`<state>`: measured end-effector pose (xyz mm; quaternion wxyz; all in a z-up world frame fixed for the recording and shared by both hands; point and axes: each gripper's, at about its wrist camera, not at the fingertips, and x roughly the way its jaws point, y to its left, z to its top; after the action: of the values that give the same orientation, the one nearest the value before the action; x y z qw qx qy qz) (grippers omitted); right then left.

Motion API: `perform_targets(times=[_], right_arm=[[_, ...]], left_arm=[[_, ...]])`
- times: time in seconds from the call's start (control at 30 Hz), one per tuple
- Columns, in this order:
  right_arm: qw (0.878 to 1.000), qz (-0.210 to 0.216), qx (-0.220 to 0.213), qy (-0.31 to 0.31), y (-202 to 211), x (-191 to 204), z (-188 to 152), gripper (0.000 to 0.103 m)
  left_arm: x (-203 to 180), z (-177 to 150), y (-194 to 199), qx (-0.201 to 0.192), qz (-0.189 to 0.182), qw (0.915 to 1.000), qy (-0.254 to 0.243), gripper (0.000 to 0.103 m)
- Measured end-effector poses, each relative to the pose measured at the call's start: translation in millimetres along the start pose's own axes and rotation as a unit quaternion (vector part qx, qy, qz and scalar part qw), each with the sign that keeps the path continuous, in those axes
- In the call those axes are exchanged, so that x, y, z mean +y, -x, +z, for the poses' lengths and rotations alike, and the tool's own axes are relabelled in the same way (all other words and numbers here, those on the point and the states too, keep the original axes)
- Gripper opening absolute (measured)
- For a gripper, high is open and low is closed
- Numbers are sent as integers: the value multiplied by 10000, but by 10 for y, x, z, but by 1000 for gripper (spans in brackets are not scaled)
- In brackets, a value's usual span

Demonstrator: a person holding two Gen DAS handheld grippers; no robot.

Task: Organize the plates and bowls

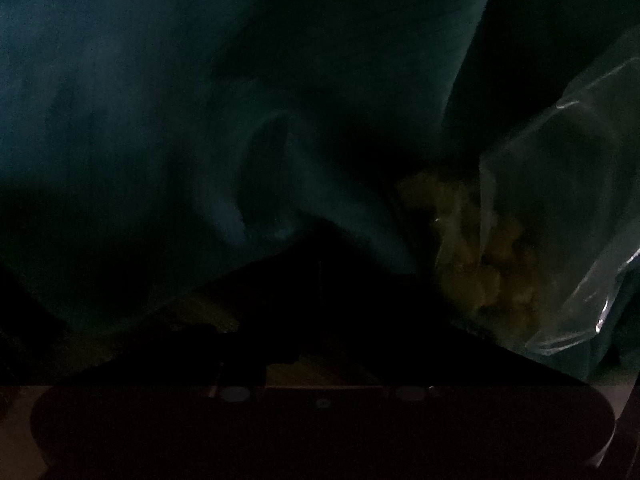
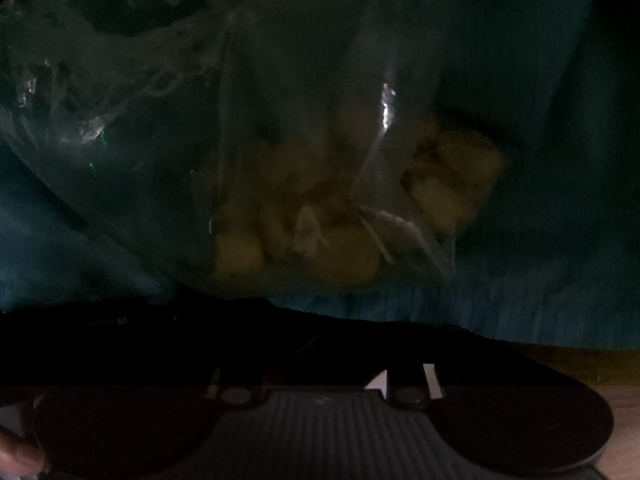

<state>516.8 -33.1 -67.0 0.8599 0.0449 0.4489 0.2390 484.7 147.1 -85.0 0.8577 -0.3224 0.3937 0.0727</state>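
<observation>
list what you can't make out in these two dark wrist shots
- Plates and bowls: none visible in either view; teal cloth and darkness fill both.
- Left jaws: lost in black shadow in the left wrist view, so open or shut is unclear.
- Right jaws: the same in the right wrist view.
- Yellowish lumps inside the clear plastic bag: too dim and blurred to identify.
- Bag in the left view: cut off by the right edge.

both views very dim, grainy, soft-focused; small glare streaks on plastic bag (image 2: pixel 200 128); corners black.
</observation>
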Motion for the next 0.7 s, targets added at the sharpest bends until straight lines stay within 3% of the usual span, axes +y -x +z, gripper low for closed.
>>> perform_targets(times=[0.47,0.7], right_arm=[[9988,303,368,51,210,170,-357,24],[9988,341,340,79,350,316,-529,23]], left_arm=[[233,-161,469,354,159,9992,-134,19],[186,-462,731,333,133,9985,-415,19]])
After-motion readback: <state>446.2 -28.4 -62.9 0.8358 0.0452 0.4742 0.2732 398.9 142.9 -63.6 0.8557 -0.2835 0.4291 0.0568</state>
